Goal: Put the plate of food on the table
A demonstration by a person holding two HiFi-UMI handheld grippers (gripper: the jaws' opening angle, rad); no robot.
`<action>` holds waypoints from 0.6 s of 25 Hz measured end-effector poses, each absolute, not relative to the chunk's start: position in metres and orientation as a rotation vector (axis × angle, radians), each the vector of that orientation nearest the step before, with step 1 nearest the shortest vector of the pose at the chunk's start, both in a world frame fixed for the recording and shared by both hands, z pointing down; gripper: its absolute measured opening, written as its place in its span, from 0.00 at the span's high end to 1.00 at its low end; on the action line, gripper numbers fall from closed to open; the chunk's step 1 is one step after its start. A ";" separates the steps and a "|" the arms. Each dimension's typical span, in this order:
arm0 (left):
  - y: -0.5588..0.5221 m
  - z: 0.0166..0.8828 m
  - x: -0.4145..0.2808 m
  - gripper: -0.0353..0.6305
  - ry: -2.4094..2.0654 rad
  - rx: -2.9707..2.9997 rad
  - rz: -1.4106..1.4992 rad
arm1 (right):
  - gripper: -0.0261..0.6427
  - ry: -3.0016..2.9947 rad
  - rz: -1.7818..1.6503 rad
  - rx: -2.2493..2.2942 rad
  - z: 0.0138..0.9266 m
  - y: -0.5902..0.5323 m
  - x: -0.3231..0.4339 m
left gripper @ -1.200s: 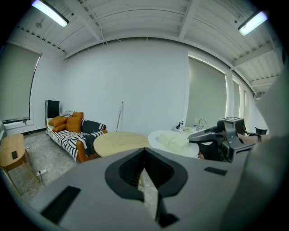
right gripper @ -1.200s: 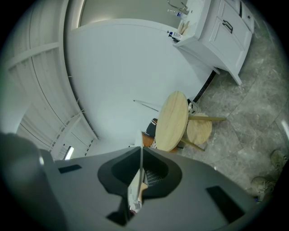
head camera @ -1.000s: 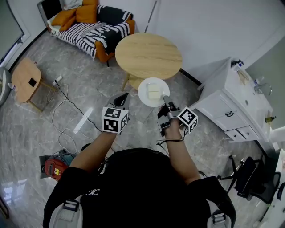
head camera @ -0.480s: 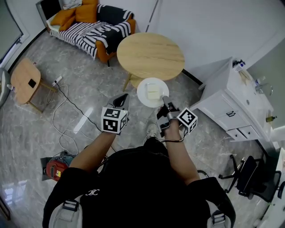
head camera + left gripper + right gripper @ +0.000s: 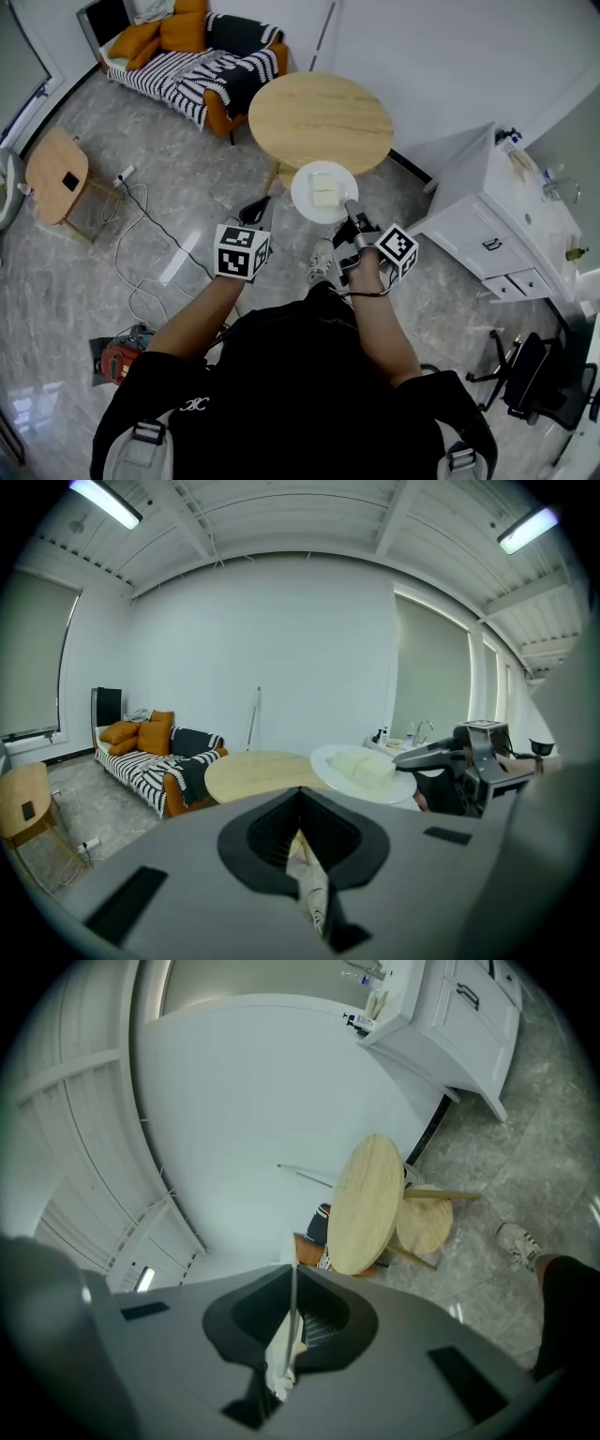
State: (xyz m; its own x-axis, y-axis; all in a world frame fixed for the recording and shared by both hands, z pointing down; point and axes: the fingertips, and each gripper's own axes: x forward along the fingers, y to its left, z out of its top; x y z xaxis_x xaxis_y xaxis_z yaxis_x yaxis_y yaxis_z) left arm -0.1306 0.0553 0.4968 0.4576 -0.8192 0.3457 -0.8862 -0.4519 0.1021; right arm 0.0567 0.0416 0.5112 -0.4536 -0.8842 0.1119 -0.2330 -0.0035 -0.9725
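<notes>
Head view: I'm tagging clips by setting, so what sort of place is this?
Likely a living room, perhaps a staged one: a striped sofa with orange cushions, a round wooden table and a white sink cabinet.

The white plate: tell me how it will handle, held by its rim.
The plate looks rigid and is probably breakable. Pinched at one edge by the right gripper, it may pivot or droop. The pale food block lies loose on it and could slide if it tilts.
</notes>
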 end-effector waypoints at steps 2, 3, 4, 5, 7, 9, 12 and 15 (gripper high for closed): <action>0.049 0.498 -0.133 0.94 -1.470 2.444 0.362 | 0.93 1.712 -1.488 -1.150 0.513 0.035 0.055; 0.043 0.500 -0.135 0.94 -1.471 2.443 0.365 | 0.93 1.709 -1.486 -1.146 0.514 0.029 0.053; 0.037 0.501 -0.137 0.94 -1.471 2.442 0.368 | 0.93 1.707 -1.485 -1.143 0.516 0.023 0.052; 0.032 0.503 -0.136 0.94 -1.471 2.442 0.371 | 0.93 1.706 -1.486 -1.141 0.518 0.019 0.053; 0.025 0.504 -0.132 0.94 -1.471 2.447 0.375 | 0.93 1.700 -1.488 -1.140 0.522 0.012 0.058; 0.017 0.506 -0.127 0.94 -1.467 2.453 0.376 | 0.93 1.693 -1.489 -1.142 0.527 0.004 0.064; 0.003 0.513 -0.120 0.94 -1.460 2.455 0.371 | 0.93 1.689 -1.483 -1.147 0.532 -0.009 0.073; -0.015 0.517 -0.111 0.94 -1.444 2.460 0.394 | 0.93 1.680 -1.480 -1.146 0.531 -0.024 0.081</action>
State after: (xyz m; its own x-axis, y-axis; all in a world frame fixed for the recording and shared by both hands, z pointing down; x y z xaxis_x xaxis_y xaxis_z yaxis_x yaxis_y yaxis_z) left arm -0.1106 -0.0152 0.5170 0.4691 -0.8066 0.3596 -0.8775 -0.4717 0.0866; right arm 0.0811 -0.0240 0.5311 -0.4347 -0.8956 0.0942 -0.2063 -0.0028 -0.9785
